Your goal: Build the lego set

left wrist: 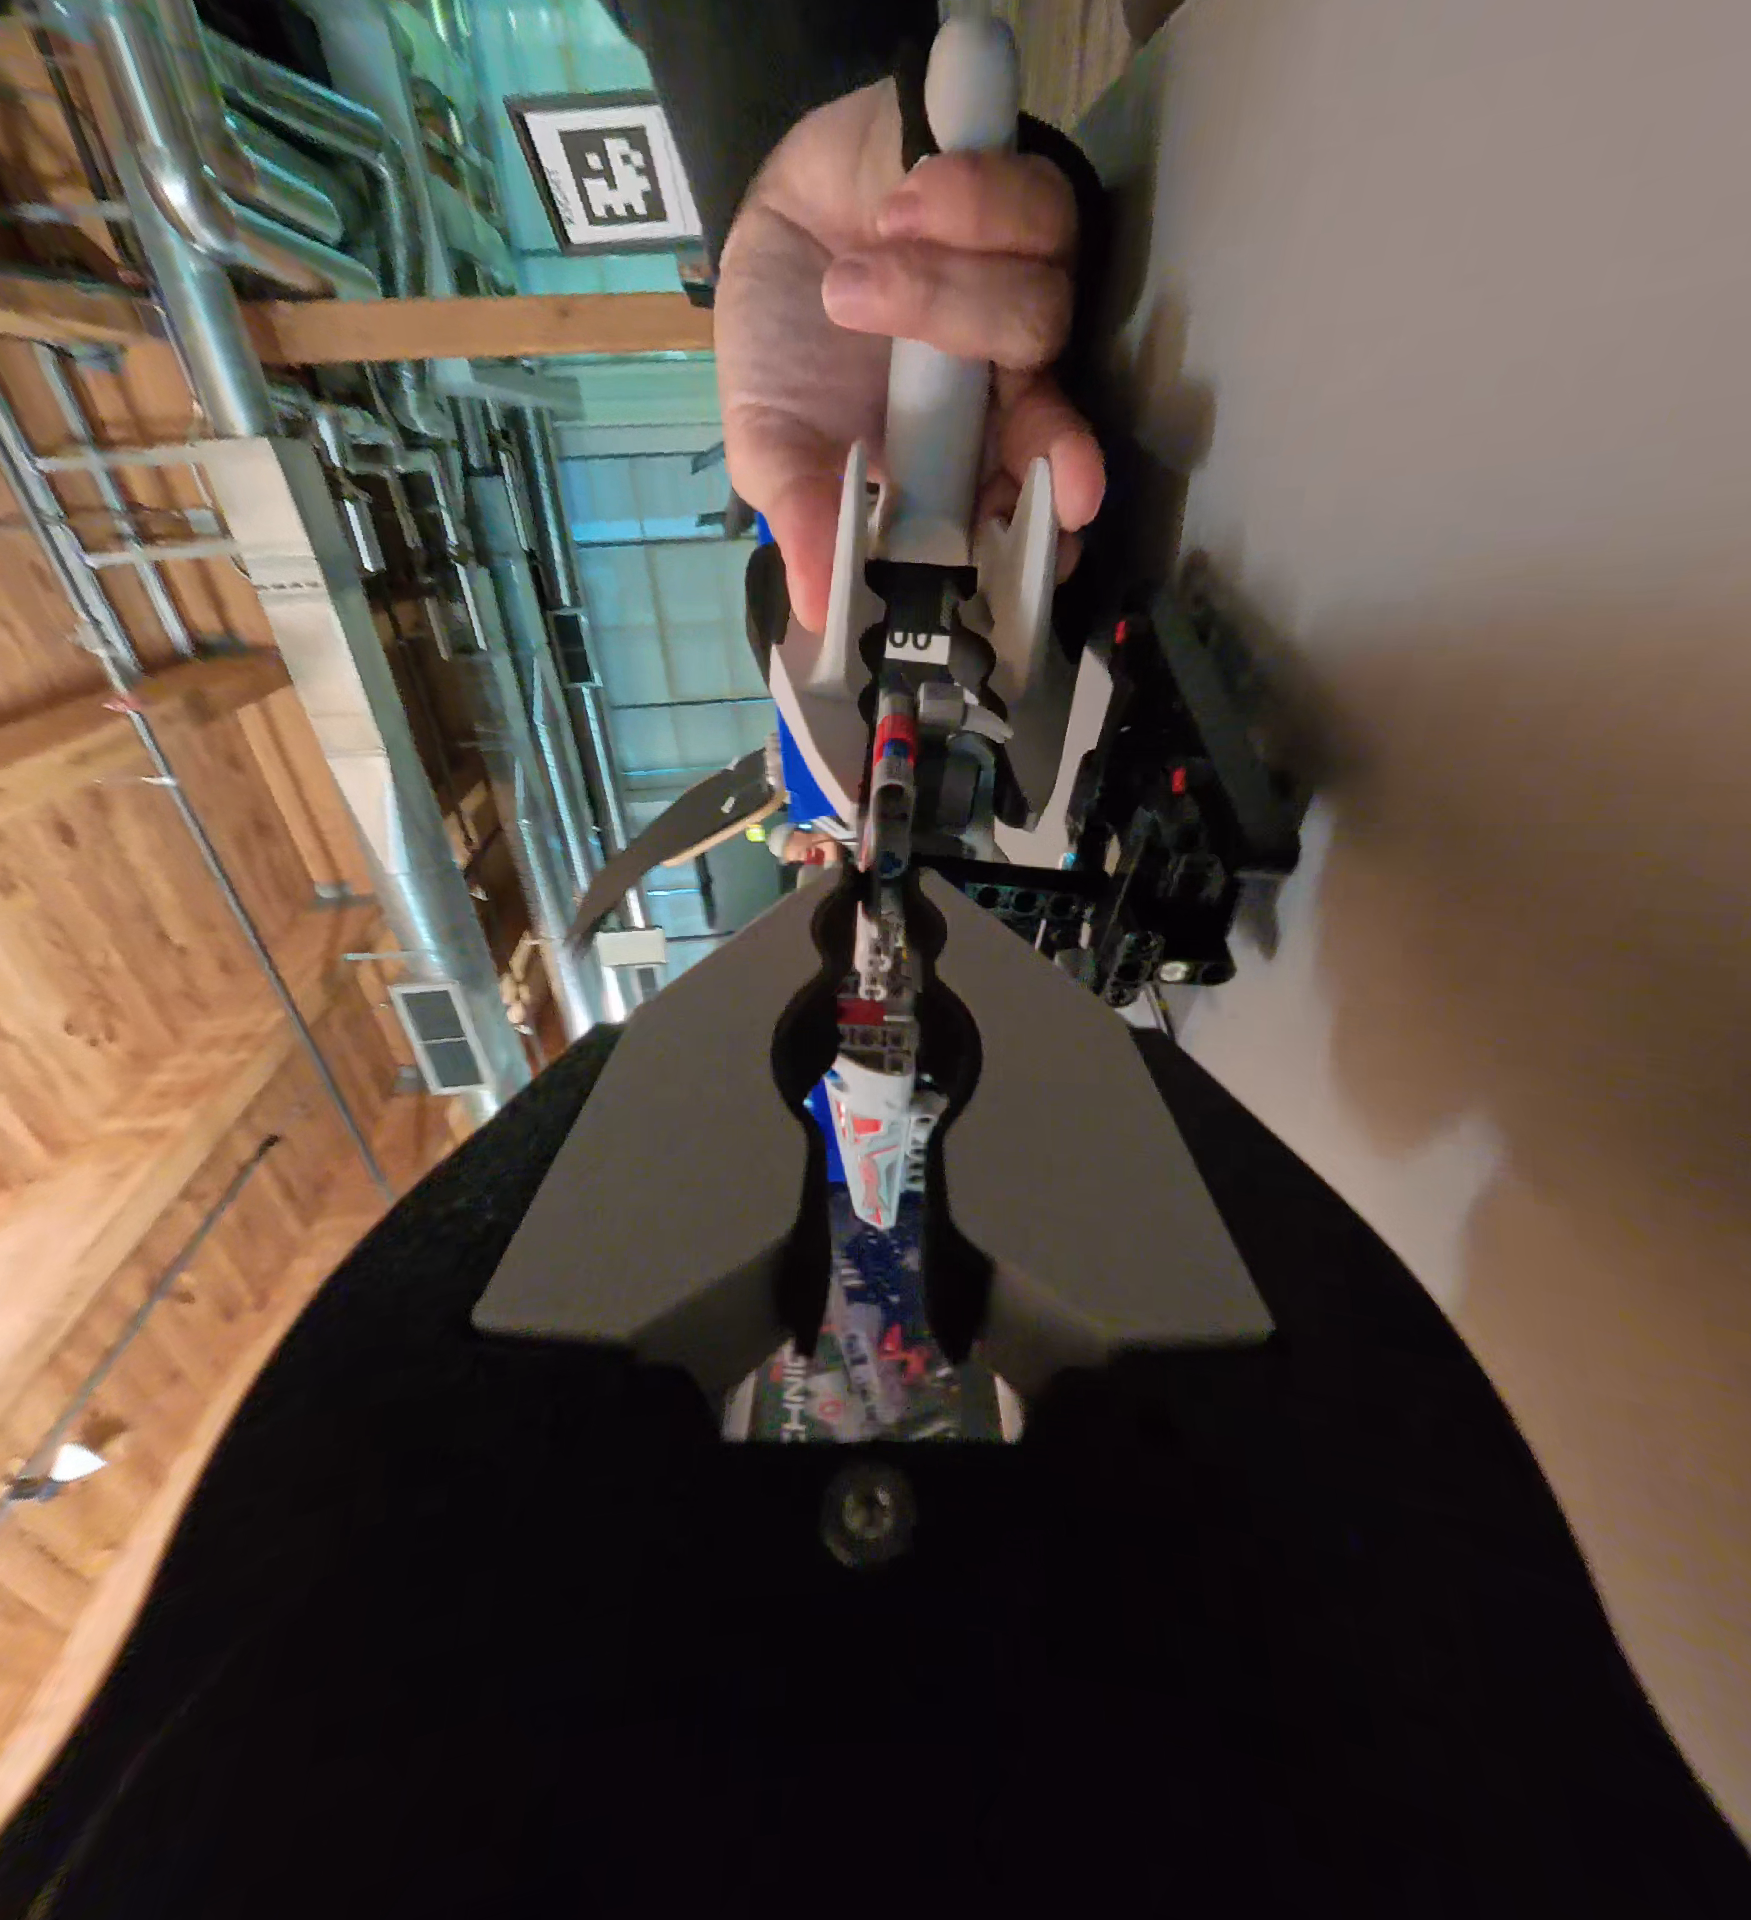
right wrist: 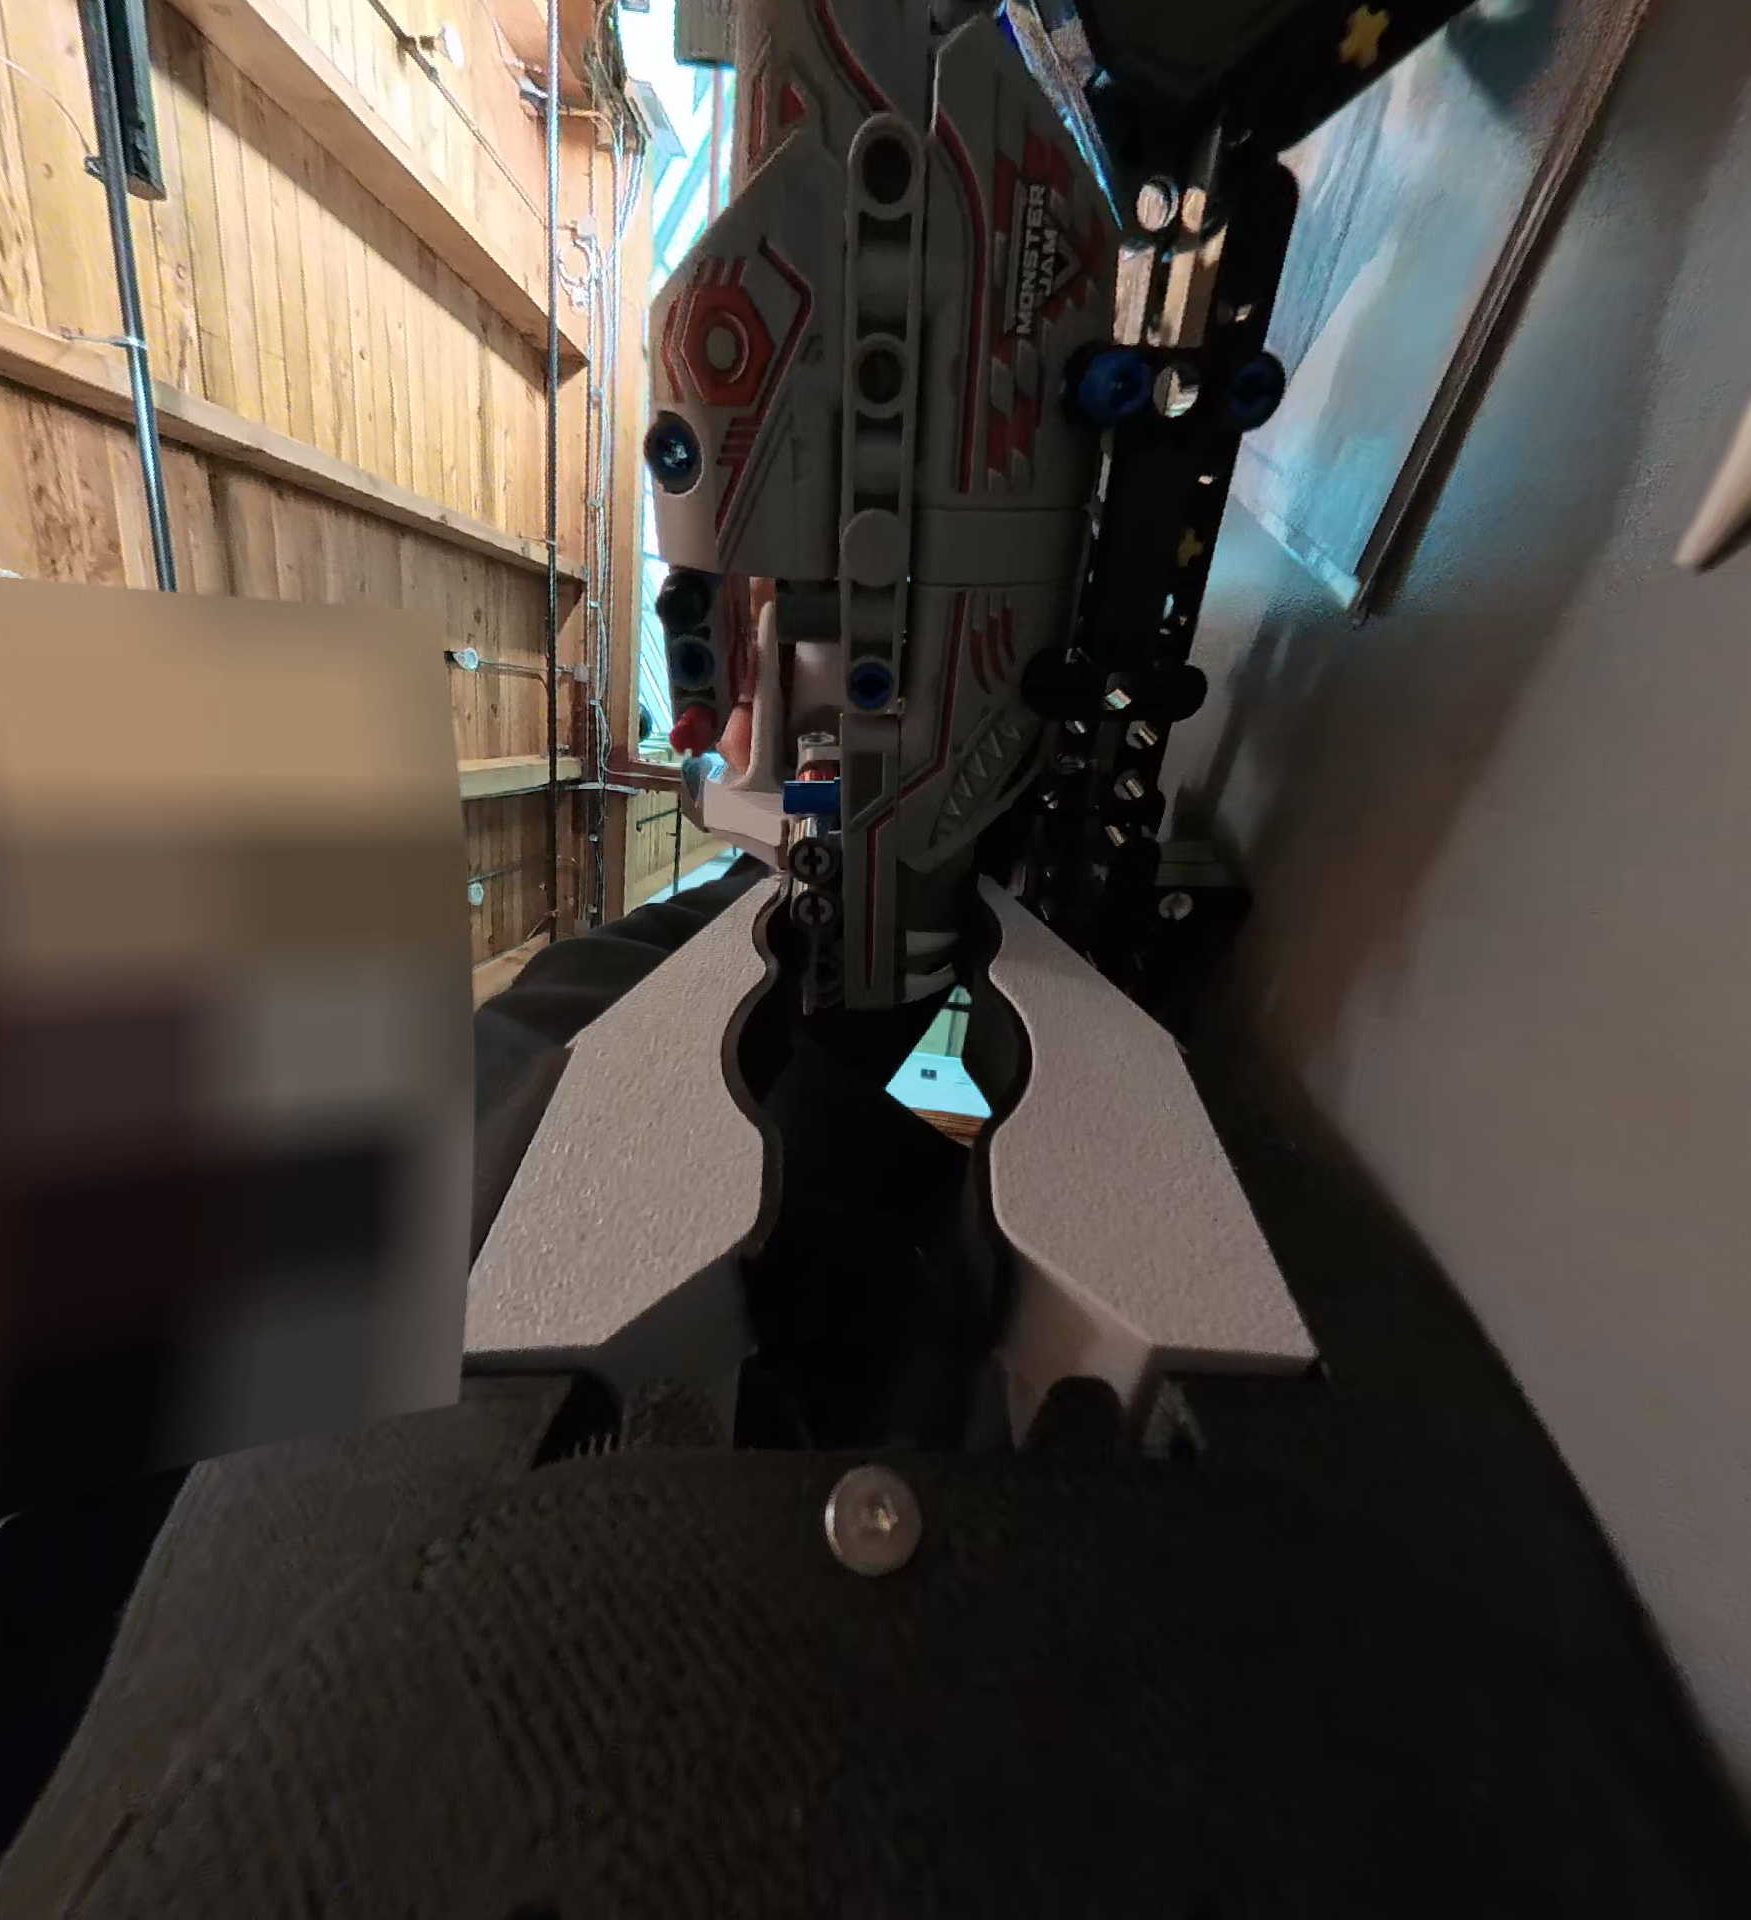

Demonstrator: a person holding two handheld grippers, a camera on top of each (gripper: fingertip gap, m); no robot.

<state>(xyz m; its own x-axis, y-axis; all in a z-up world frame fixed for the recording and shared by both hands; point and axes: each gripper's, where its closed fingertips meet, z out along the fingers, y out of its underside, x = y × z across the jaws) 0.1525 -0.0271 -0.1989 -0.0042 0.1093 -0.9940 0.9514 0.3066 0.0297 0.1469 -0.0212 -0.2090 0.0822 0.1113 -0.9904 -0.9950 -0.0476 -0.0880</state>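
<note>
Both grippers clamped on 1 Lego truck body, held above worktop. Left gripper fingers narrow on one end; right gripper fingers pinch opposite end. Black chassis just beside, on worktop. Judgement: light, rigid, pins pop loose; grip beams, not stickered panels.

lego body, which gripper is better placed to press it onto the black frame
Right, probably. The right gripper clamps the lego body right beside the black frame; the left gripper only pinches its thin far end.
</note>
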